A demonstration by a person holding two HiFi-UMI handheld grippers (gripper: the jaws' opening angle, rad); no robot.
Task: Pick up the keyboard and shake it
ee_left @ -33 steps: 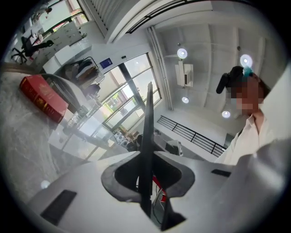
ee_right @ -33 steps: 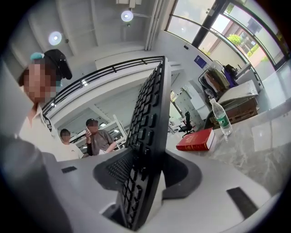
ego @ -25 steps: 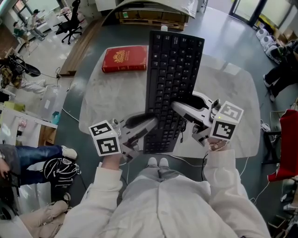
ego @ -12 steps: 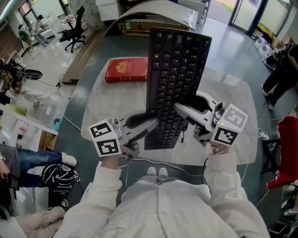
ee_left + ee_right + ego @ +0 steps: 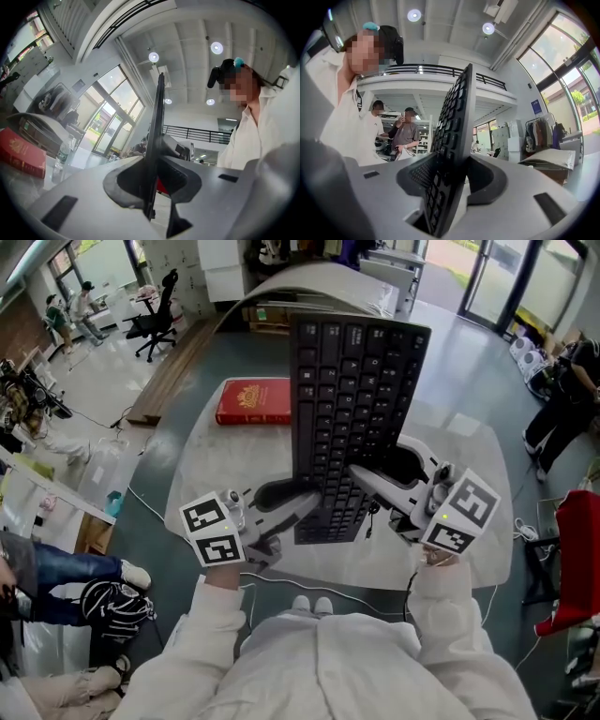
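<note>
Overall: a black keyboard [image 5: 352,418] is held in the air by a person with a pair of tongs in each hand, over a pale round table [image 5: 469,474].
Keyboard position: it is raised clear of the tabletop, with its length pointing away from the person and its keys facing up towards the head camera. Only the near end is gripped, and the far end is unsupported.
Left gripper [image 5: 152,180]: it is clamped on the keyboard's left long edge, and the thin edge is seen pinched between its dark pads.
Right gripper [image 5: 450,180]: it is clamped on the right long edge, with rows of keys caught between its jaws, which are set wider than the left ones.
Handling: the keyboard is judged stiff, flat and fairly light. Its length would probably act as a lever when shaken, and the smooth plastic may slide in the pads.
Best hold: both long edges near one end, as now, or nearer the middle for better balance. Keys under the pads could be pressed or loosened.
Containers: a clear plastic bottle [image 5: 61,157] stands on the table, and whether it holds anything cannot be told.
Other items: a red book [image 5: 255,401] lies on the table, apart from the keyboard.
</note>
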